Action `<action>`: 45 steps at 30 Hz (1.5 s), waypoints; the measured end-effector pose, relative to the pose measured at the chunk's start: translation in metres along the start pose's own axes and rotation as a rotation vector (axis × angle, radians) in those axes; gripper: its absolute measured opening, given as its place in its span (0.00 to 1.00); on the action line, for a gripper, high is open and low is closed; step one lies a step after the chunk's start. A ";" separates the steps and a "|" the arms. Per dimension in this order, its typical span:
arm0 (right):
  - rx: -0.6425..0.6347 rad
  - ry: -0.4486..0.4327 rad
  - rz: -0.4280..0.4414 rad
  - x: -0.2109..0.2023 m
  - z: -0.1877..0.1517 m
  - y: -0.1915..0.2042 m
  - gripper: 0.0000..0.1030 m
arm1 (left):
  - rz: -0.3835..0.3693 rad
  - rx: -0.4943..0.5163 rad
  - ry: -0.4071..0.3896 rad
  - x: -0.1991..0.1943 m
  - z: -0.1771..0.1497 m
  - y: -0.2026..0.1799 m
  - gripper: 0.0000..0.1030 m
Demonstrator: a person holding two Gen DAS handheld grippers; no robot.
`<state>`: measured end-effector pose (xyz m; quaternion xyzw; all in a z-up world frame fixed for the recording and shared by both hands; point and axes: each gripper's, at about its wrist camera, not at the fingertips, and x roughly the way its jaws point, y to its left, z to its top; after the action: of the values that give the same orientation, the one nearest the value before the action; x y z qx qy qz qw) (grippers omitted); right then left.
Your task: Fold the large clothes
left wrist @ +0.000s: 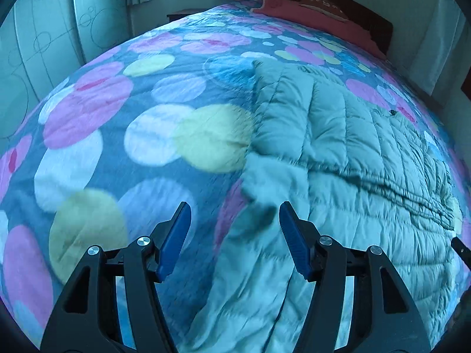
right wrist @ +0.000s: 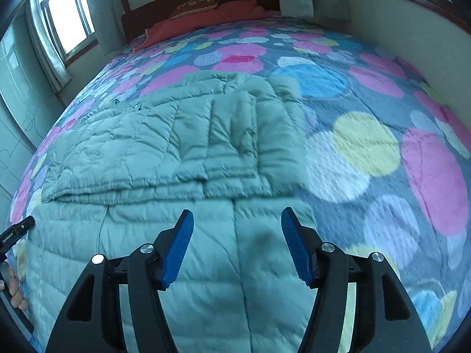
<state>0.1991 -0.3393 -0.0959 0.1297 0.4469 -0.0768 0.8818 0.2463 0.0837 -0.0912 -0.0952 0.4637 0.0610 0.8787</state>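
Spreading across a wide bed under a grey quilted bedspread [right wrist: 368, 206] dotted with pink, yellow and blue circles. Lying upon it, a pale green quilted down coat [right wrist: 164, 153], partly folded, one layer doubled over (fold edge running crosswise). Resting at the headboard end, a coral-red pillow [right wrist: 212, 17]. Hovering over the coat's left edge, left gripper [left wrist: 234, 216], blue pads [left wrist: 173, 244] spread, pinching nothing. Hovering over the coat's near part, right gripper [right wrist: 237, 220], likewise spread and empty.
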 end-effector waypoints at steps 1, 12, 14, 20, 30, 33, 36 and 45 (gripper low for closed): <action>0.017 0.005 -0.005 -0.009 -0.012 -0.010 0.60 | 0.003 -0.020 0.015 -0.006 -0.010 0.010 0.60; 0.235 0.042 0.053 -0.075 -0.121 -0.090 0.60 | -0.085 -0.286 0.112 -0.072 -0.113 0.087 0.60; 0.284 0.051 0.090 -0.079 -0.135 -0.098 0.60 | -0.119 -0.312 0.128 -0.078 -0.126 0.087 0.60; 0.402 0.053 0.210 -0.083 -0.166 -0.104 0.60 | -0.239 -0.379 0.156 -0.087 -0.150 0.076 0.60; 0.482 0.041 0.373 -0.077 -0.176 -0.087 0.62 | -0.347 -0.474 0.145 -0.085 -0.162 0.071 0.61; 0.478 0.019 0.367 -0.073 -0.171 -0.082 0.62 | -0.353 -0.470 0.126 -0.077 -0.158 0.070 0.61; 0.490 0.000 0.386 -0.070 -0.165 -0.078 0.62 | -0.355 -0.467 0.098 -0.072 -0.154 0.068 0.61; 0.460 -0.010 0.377 -0.055 -0.155 -0.062 0.27 | -0.402 -0.449 0.110 -0.059 -0.152 0.064 0.19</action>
<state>0.0323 -0.3515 -0.1497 0.4066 0.3814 -0.0115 0.8301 0.0781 0.1106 -0.1335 -0.3802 0.4575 -0.0184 0.8036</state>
